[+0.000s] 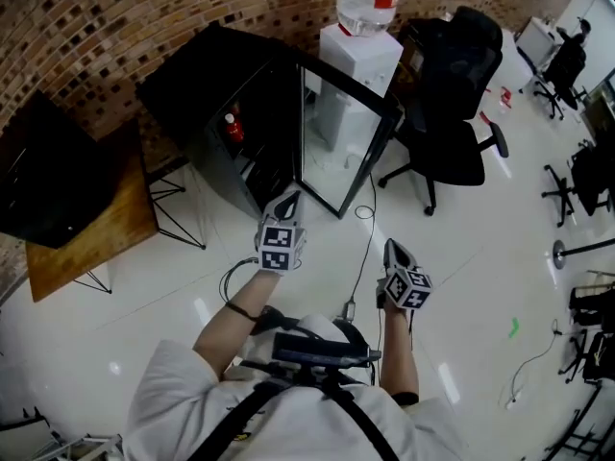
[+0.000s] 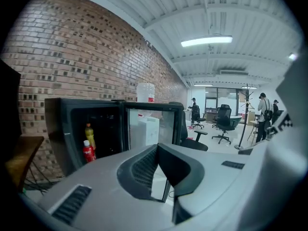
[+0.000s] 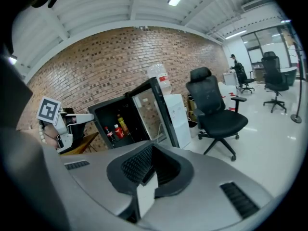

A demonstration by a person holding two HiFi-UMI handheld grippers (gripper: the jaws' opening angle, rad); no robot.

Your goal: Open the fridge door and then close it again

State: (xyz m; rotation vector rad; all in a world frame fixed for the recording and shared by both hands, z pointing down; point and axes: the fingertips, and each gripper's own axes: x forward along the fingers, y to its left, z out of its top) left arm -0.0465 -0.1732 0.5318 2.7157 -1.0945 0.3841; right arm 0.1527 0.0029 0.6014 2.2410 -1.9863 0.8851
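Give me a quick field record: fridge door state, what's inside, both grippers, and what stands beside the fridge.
fridge: black, against the brick wall
fridge door: open, glass panel
inside: red bottle, yellow bottle
left gripper: shut, empty, in front of the fridge, gripping nothing
right gripper: shut, empty, further back over the floor
beside fridge: water dispenser, office chair

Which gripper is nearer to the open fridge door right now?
Left. The left gripper is just in front of the fridge door, apart from it; the right gripper hangs farther back and off to the right.
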